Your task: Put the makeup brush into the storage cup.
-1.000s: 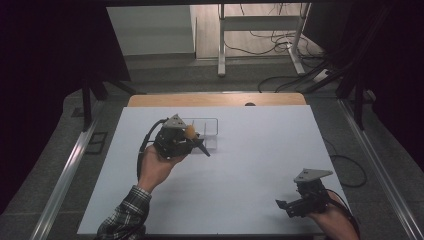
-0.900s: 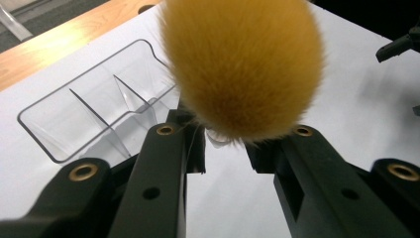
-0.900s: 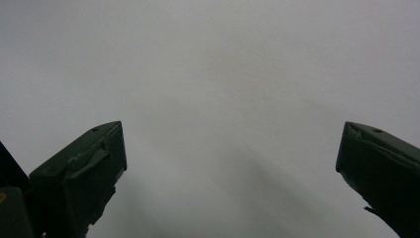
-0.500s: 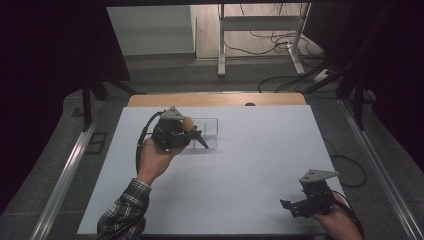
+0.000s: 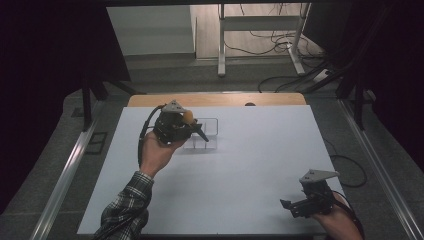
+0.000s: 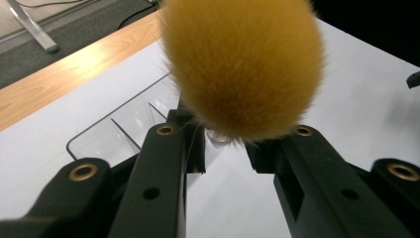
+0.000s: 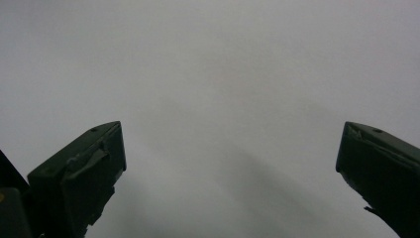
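A fluffy orange pompom [image 5: 188, 117] sits between the jaws of my left gripper [image 5: 201, 135], which looks shut on its lower end. It hangs over a clear plastic tray with compartments [image 5: 209, 123] near the table's far middle. In the left gripper view the pompom [image 6: 242, 64] bulges above the black jaws, with the tray [image 6: 106, 136] beyond them and my left gripper [image 6: 225, 148] closed to a narrow gap. My right gripper [image 5: 286, 207] rests open and holding nothing at the front right, over bare white table [image 7: 223, 74].
The white tabletop [image 5: 250, 160] ends in a wooden strip [image 5: 215, 99] at the far edge. Metal rails run along both sides. Cables and a metal stand [image 5: 260, 30] lie on the floor beyond.
My left gripper has carried the pompom a little farther out, over the tray. My right gripper has drifted slightly right, toward the front edge.
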### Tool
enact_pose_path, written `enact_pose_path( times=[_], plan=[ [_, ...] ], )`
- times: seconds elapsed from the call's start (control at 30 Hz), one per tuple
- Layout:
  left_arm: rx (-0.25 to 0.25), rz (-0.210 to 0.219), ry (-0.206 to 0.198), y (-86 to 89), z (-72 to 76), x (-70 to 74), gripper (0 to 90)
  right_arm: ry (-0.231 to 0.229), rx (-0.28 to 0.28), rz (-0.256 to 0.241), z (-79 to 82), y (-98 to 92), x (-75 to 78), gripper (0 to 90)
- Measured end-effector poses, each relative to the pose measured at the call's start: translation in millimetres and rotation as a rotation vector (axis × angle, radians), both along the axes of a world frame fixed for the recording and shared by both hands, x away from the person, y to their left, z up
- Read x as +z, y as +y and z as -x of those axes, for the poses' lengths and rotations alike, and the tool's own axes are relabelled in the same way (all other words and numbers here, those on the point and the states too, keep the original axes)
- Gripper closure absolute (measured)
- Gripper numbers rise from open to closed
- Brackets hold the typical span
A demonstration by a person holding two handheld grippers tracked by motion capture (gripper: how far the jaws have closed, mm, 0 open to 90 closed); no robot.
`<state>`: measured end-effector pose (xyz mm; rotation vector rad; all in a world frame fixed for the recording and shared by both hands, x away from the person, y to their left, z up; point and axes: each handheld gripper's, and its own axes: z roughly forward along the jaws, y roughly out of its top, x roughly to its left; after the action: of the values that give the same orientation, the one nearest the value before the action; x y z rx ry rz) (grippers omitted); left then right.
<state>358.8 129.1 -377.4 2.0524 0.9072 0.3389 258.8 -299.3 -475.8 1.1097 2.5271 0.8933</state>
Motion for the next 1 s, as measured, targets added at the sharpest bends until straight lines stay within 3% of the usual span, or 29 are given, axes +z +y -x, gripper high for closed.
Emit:
enact_pose_path(
  times=[1.0],
  plan=[
    [0.043,-0.002,-0.037,-5.0,-27.2,6.9,72.6,-0.006,-0.001,-0.003,0.8,-1.0,1.1,0.0]
  ],
)
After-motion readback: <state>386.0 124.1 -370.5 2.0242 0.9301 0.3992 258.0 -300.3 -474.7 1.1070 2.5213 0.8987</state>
